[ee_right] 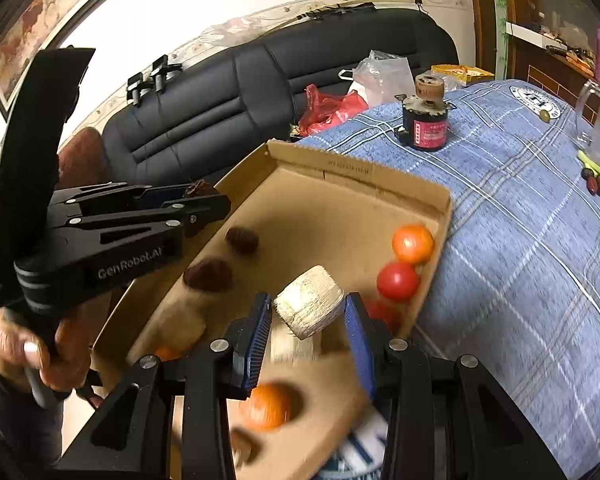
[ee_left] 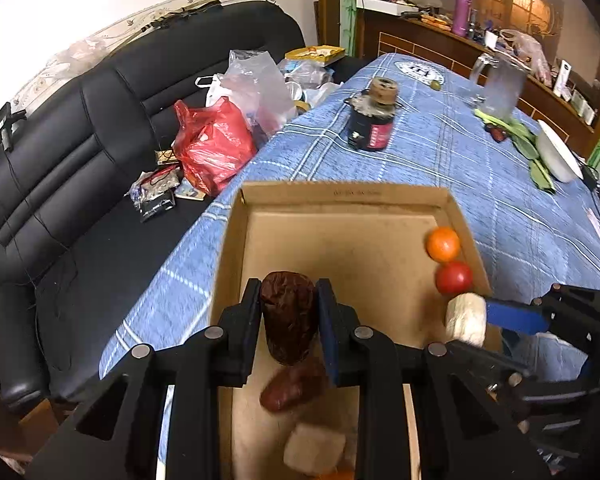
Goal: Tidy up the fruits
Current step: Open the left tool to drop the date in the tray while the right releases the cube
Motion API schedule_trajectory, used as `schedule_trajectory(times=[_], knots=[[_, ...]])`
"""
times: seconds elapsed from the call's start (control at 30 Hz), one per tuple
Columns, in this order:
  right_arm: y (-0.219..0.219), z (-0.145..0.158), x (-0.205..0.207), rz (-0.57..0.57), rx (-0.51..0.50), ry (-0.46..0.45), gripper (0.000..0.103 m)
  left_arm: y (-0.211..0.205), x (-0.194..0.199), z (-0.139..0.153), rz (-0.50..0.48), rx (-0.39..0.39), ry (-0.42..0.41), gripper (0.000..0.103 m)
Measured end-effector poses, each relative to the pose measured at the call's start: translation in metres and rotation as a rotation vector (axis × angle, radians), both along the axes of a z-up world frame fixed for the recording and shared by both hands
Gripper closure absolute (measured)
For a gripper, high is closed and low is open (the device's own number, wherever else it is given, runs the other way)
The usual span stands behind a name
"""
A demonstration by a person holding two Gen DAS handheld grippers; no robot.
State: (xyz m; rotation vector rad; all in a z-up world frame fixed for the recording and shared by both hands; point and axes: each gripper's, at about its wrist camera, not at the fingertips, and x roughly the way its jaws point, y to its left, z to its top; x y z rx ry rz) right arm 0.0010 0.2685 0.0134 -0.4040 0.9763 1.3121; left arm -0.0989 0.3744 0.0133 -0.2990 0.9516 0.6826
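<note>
A black leather sofa [ee_left: 100,128] is seen across the left half of the left wrist view, strewn with a red plastic bag [ee_left: 210,146] and a clear plastic bag [ee_left: 256,84]. A wooden cabinet [ee_left: 480,20] crowded with small items fills the upper right. A table under a blue plaid cloth [ee_left: 440,152] runs from the center to the right edge; on it a black cylindrical device [ee_left: 374,118] is stood at upper center and a white bowl [ee_left: 558,154] is tilted at the right.

An open cardboard tray [ee_left: 344,194] is laid at lower center. In its right corner an orange fruit [ee_left: 443,244] and a red tomato [ee_left: 454,277] are touching. 2 dark dates [ee_right: 242,240] are lying at the tray's left side in the right wrist view.

The left gripper [ee_left: 289,312] is pinched on a dark red date [ee_left: 288,320] above the tray floor. A pale cut cylinder [ee_right: 310,307] is seen between the spread pads of the right gripper [ee_right: 310,320]; whether it is gripped cannot be told.
</note>
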Motion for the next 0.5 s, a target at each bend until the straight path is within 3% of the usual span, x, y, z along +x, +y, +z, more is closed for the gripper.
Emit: schedule_trajectory(times=[0.5], knots=[[0.041,-0.031,0.003,0.033,-0.077,-0.004,0.065,0.034,0.025,-0.034,0.046,-0.07,0.09,0.078]])
